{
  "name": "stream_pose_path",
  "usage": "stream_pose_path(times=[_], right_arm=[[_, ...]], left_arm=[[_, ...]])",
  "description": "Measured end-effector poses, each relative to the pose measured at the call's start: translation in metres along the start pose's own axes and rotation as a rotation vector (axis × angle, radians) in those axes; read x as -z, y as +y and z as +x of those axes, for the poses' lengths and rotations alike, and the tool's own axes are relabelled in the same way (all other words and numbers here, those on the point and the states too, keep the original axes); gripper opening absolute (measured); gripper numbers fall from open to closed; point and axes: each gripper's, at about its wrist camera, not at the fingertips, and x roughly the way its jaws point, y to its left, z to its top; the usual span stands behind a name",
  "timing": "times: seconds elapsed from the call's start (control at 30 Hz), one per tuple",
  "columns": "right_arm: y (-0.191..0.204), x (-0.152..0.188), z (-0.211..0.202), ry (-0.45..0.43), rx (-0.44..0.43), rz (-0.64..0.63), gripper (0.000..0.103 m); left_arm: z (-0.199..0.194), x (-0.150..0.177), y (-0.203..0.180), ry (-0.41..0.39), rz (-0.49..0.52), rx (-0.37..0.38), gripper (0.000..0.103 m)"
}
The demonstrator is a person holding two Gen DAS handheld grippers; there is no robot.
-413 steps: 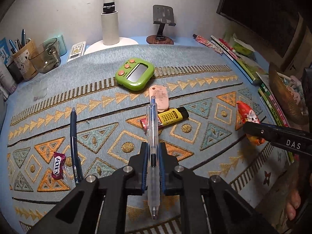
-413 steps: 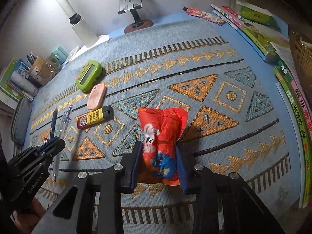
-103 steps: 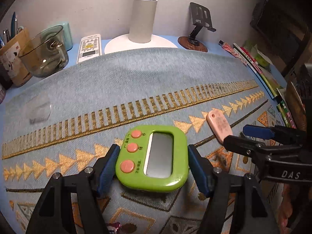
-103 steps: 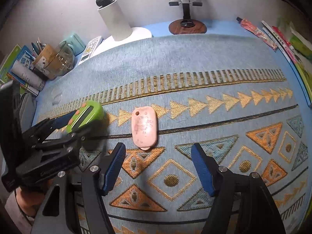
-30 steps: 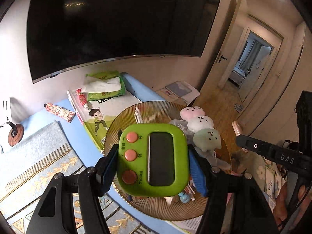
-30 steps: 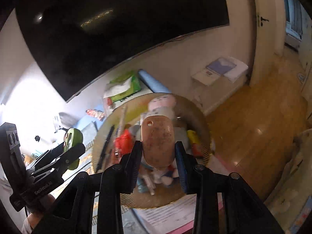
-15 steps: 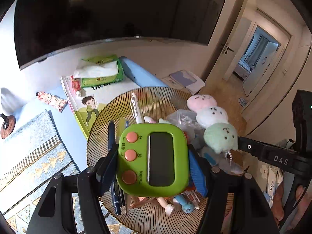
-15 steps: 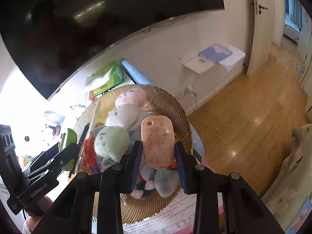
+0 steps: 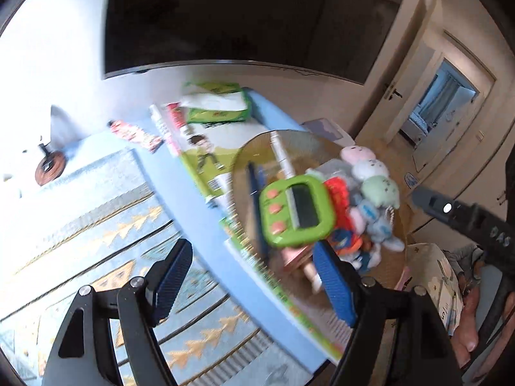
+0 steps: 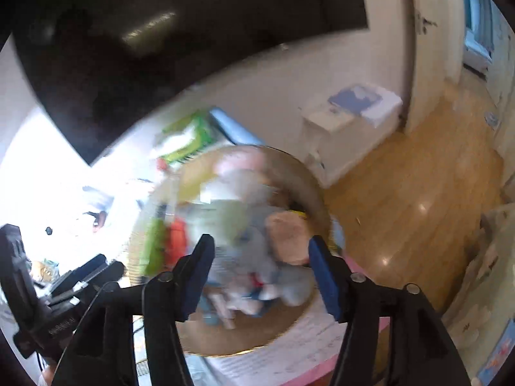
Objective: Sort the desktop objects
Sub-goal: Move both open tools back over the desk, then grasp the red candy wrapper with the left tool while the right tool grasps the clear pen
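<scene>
The green timer lies in the round amber bowl on top of pens, a red packet and plush toys. My left gripper is open and empty, below and left of the bowl. In the blurred right wrist view the pink case lies in the bowl near its right rim. My right gripper is open and empty just in front of the bowl. The green timer shows at the bowl's left side.
The bowl sits on books at the right end of the blue desk. The patterned mat lies to the left. A tissue pack and a dark screen stand behind. The floor drops off to the right.
Both grippers have opened. The green timer left my left gripper and the pink case left my right gripper; both now lie in the bowl. Both grippers have drawn back.
</scene>
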Motion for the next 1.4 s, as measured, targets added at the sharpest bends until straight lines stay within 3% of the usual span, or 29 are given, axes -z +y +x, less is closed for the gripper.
stream_pose_path(times=[0.17,0.4,0.63,0.77,0.97,1.13,1.3,1.4], right_arm=[[0.072,0.018,-0.009,-0.009,-0.121,-0.116,0.073],[0.178,0.061,0.014,0.131,-0.336,-0.231,0.078],[0.270,0.110,0.028,0.224,-0.440,-0.343,0.078],[0.311,0.138,0.036,0.282,-0.469,-0.383,0.078],[0.366,0.183,0.042,0.331,-0.486,-0.501,0.074],[0.401,0.223,0.049,0.392,-0.488,-0.592,0.046],[0.421,0.251,0.053,0.438,-0.478,-0.644,0.044],[0.427,0.259,0.056,0.451,-0.459,-0.650,0.044]], left_arm=[[-0.039,0.033,0.059,0.007,-0.085,-0.087,0.076],[-0.103,0.086,0.162,-0.008,-0.251,-0.255,0.076],[-0.170,0.159,0.269,-0.029,-0.429,-0.453,0.076],[-0.188,0.195,0.323,-0.008,-0.472,-0.496,0.076],[-0.189,0.229,0.375,0.017,-0.530,-0.488,0.074],[-0.174,0.241,0.389,0.048,-0.482,-0.473,0.074],[-0.151,0.246,0.396,0.091,-0.393,-0.446,0.070],[-0.142,0.243,0.390,0.086,-0.295,-0.481,0.069]])
